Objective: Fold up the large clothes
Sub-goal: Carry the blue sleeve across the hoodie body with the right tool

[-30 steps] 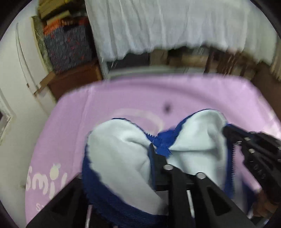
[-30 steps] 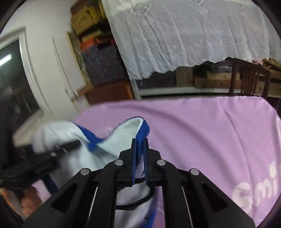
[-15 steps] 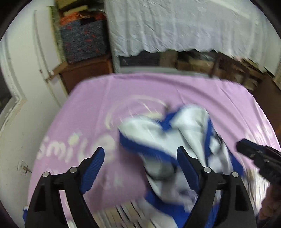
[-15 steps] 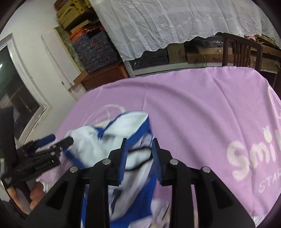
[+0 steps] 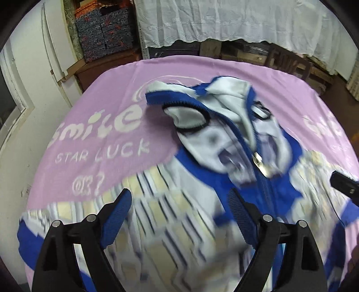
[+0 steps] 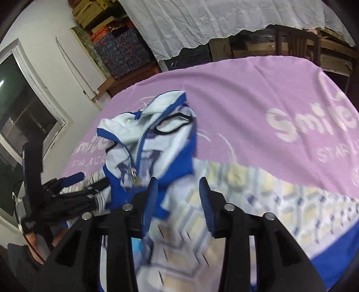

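A blue and white zip-up jacket [image 5: 202, 139] with a checked body lies spread on the lilac tablecloth [image 5: 107, 94], collar end farthest from me and rumpled. My left gripper [image 5: 179, 211] hovers over the checked part. Its jaws are wide and still opening, and its blue pads [image 5: 119, 211] press on nothing. In the right wrist view the jacket [image 6: 161, 139] lies ahead, zipper pull showing. My right gripper [image 6: 178, 200] is above the hem side. Its jaws are part open and still opening, with cloth below them but not pinched. The left gripper [image 6: 85, 182] shows at the left of this view.
The tablecloth [image 6: 258, 101] carries white "Smile" lettering [image 6: 309, 123]. Behind the table hang a white lace cover [image 5: 235, 20] and stacked patterned boxes [image 5: 105, 27]. A wooden chair [image 6: 296, 45] stands at the far right, a window [image 6: 24, 107] at the left.
Both grippers let go of the jacket's collar and opened. They drew back toward the near side, and the jacket dropped flat onto the cloth.
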A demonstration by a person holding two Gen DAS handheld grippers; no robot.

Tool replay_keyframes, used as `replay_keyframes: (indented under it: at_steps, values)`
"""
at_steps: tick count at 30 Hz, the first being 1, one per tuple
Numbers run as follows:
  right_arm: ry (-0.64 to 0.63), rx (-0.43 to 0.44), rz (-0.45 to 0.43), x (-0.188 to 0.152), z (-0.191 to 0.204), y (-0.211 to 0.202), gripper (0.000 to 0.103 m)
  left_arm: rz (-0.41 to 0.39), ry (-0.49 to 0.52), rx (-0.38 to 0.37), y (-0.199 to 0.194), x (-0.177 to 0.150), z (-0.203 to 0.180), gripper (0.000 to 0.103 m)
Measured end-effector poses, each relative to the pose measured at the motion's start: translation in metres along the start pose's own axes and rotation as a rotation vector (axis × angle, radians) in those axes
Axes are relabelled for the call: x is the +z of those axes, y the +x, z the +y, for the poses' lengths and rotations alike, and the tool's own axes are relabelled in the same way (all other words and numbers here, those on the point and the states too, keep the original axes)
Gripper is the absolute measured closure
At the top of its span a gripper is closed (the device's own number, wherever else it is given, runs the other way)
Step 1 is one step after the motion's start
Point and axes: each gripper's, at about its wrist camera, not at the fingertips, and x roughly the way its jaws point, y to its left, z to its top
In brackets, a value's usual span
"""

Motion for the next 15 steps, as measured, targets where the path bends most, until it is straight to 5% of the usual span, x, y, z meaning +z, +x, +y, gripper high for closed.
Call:
replay_keyframes:
  at_steps: [8,10,13,15]
  values:
    - [0.284,-0.044,-0.042,-0.065,-0.108,-0.056,0.068,0.068,-0.038,0.096,0.007,-0.043,0.013,0.004]
    - [0.345,-0.048,-0.095,-0.073,-0.139,-0.075,0.069,0.088,-0.076,0.084,0.006,-0.042,0.022,0.004]
    - [0.450,-0.222,-0.213,-0.093,-0.182,-0.124,0.067,0.088,-0.115,0.079,0.000,-0.039,0.025,0.004]
    - [0.537,-0.208,-0.281,-0.110,-0.201,-0.149,0.067,0.060,-0.105,0.073,-0.009,-0.035,0.016,0.004]
